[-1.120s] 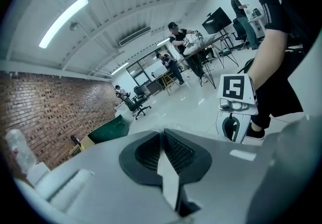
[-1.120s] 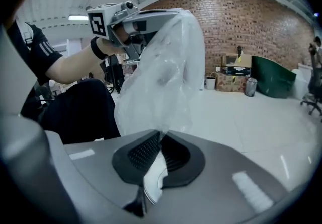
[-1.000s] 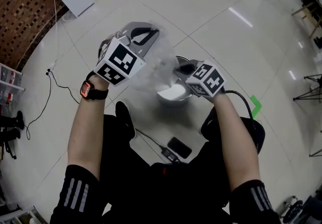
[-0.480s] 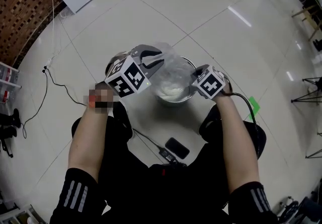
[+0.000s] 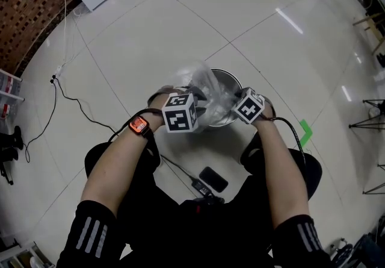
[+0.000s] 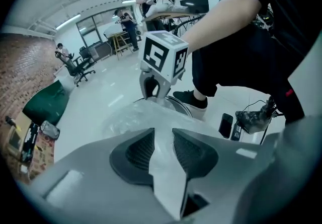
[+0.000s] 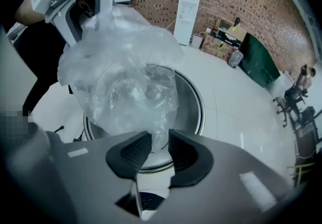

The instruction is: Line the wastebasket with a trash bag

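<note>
Over the upright steel wastebasket (image 5: 225, 73) on the white tiled floor (image 5: 180, 20), we have a clear trash bag (image 5: 201, 83) bunched above its round mouth, crumpled film rising past the rim. Jaws of our left tool (image 6: 163, 135) and right tool (image 7: 160, 140) have just been opening and stand apart, a loose strand of film between the right pair.
</note>
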Available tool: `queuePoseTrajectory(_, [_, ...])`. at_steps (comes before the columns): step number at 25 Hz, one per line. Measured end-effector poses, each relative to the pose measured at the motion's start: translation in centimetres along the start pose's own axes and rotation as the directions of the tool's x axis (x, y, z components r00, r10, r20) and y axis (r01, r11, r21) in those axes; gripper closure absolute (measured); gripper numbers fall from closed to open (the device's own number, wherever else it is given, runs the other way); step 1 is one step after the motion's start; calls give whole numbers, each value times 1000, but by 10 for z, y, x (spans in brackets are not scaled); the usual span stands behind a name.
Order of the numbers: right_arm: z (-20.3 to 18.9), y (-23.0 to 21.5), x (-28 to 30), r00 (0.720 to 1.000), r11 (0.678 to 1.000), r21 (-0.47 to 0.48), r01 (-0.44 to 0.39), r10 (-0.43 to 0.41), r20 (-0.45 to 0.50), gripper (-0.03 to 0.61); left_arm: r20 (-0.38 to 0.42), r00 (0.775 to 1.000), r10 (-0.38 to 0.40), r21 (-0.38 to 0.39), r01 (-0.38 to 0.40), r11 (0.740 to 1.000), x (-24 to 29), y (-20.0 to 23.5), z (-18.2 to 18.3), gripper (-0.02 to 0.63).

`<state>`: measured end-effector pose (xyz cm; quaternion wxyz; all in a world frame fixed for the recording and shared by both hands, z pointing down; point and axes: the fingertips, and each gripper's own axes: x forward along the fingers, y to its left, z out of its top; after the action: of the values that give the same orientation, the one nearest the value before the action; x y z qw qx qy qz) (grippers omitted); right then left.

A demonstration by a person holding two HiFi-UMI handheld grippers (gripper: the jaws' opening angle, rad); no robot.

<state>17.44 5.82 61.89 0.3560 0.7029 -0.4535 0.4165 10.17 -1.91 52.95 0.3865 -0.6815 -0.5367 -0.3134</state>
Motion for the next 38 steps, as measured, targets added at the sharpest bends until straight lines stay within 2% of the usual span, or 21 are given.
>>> queuePoseTrajectory(3, [6, -8, -7, 1000, 999, -37, 22, -22, 8, 451, -16, 999, -31, 10, 31, 999, 16, -5, -2, 505])
queuePoseTrajectory(9, [14, -22, -58, 999, 999, -19, -40, 40, 10, 434, 3, 1000, -2, -5, 2, 1000, 13, 9, 1, 503])
queuePoseTrajectory(12, [28, -33, -98, 996, 998, 7, -55, 55, 75, 431, 22, 1000, 20, -25, -20, 999, 6, 16, 4, 503])
queuePoseTrajectory(14, [48, -31, -116, 975, 990, 70, -121, 106, 194, 431, 33, 999, 33, -31, -32, 999, 2, 20, 8, 503])
queuePoseTrajectory(16, [67, -19, -122, 934, 965, 129, -227, 179, 308, 430, 36, 998, 45, -29, -44, 999, -1, 22, 11, 503])
queuePoseTrajectory(17, [72, -12, -119, 920, 953, 142, -266, 208, 333, 421, 37, 998, 49, -28, -48, 998, -2, 23, 12, 503])
queuePoseTrajectory(19, [72, 0, -104, 912, 940, 143, -311, 253, 322, 385, 38, 998, 56, -25, -55, 998, -3, 24, 13, 503])
queuePoseTrajectory(22, [69, 12, -75, 908, 922, 157, -353, 298, 293, 367, 29, 997, 67, -16, -67, 998, -6, 27, 11, 503])
queuePoseTrajectory(27, [82, 24, -46, 884, 888, 207, -410, 331, 331, 367, 39, 996, 80, -15, -80, 997, -16, 32, 12, 503])
queuePoseTrajectory(28, [84, 27, -43, 884, 888, 202, -413, 337, 324, 381, 38, 996, 77, -11, -76, 997, -17, 32, 12, 503])
queuePoseTrajectory(30, [85, 29, -40, 891, 899, 177, -401, 338, 304, 495, 33, 997, 67, -3, -67, 998, -18, 32, 10, 503])
queuePoseTrajectory(32, [87, 28, -44, 893, 907, 156, -392, 334, 302, 558, 26, 998, 63, -4, -63, 998, -21, 34, 6, 503])
queuePoseTrajectory(38, [82, 10, -72, 930, 951, 100, -291, 257, 261, 565, -5, 999, 35, -46, -36, 998, -36, 43, -15, 503])
